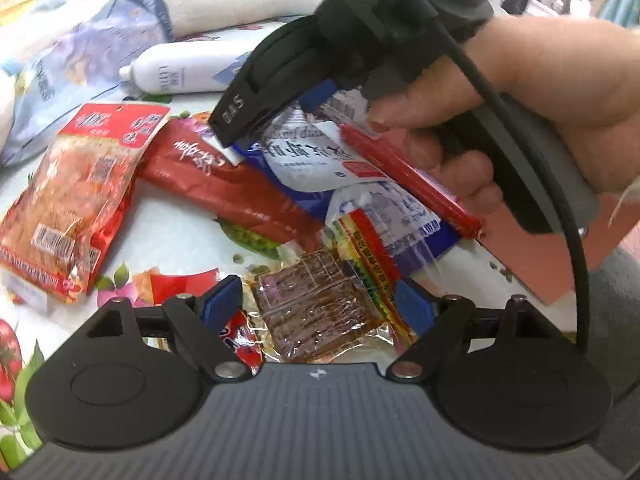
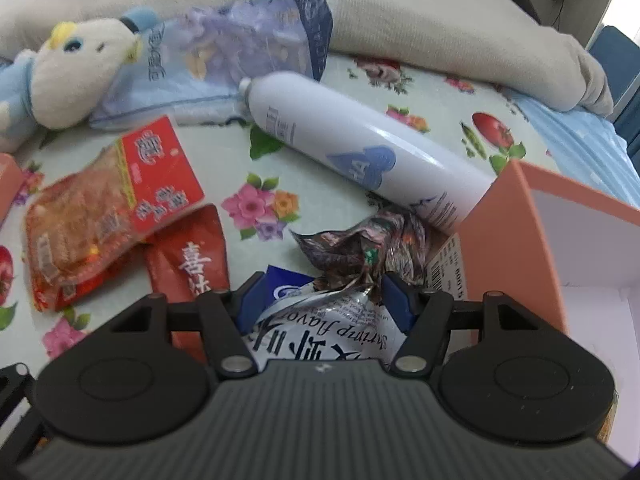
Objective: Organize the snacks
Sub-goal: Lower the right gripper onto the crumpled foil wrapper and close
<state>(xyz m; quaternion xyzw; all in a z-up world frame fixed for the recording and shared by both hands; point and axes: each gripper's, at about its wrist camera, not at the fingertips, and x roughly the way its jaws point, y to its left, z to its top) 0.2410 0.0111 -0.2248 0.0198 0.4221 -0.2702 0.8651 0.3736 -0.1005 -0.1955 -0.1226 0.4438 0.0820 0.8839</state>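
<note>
On the floral tablecloth (image 2: 224, 160), far side, lies a white spray can (image 2: 360, 148); right, a pink box (image 2: 504, 240). Right gripper (image 2: 324, 300) pinches the blue-white shrimp snack bag (image 2: 320, 340). Left gripper (image 1: 316, 304), jaws wide, straddles a dried-meat packet (image 1: 316, 312) without touching

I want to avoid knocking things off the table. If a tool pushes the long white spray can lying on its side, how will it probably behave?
The long white spray can lies on its round side, so it would probably roll. Its glossy surface looks slippery. It rests against the pink cardboard box, which may stop it that way.
</note>
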